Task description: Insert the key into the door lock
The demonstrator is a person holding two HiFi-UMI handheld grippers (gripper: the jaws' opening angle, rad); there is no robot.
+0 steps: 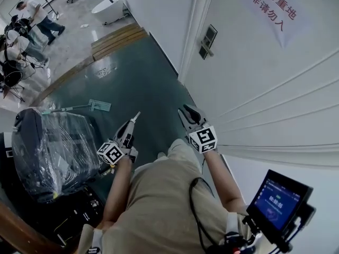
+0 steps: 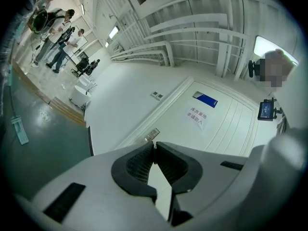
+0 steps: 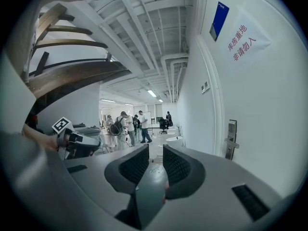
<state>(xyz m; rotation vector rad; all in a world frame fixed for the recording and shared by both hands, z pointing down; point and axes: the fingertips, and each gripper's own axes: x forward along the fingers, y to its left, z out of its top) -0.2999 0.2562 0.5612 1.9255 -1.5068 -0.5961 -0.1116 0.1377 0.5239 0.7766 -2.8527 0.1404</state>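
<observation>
Left hand-held gripper (image 2: 154, 147) closed, right one (image 3: 156, 153) parted

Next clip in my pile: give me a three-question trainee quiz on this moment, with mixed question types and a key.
1. True or false: the right claw is shut on something.
2. Which claw has its jaws together? A) left claw B) right claw C) both
3. In the right gripper view, on which side of the picture does the door lock appear, relative to the claw?
Key: 1 false, its jaws stand apart with nothing between them; 2 A; 3 the right side, on the white door.
</observation>
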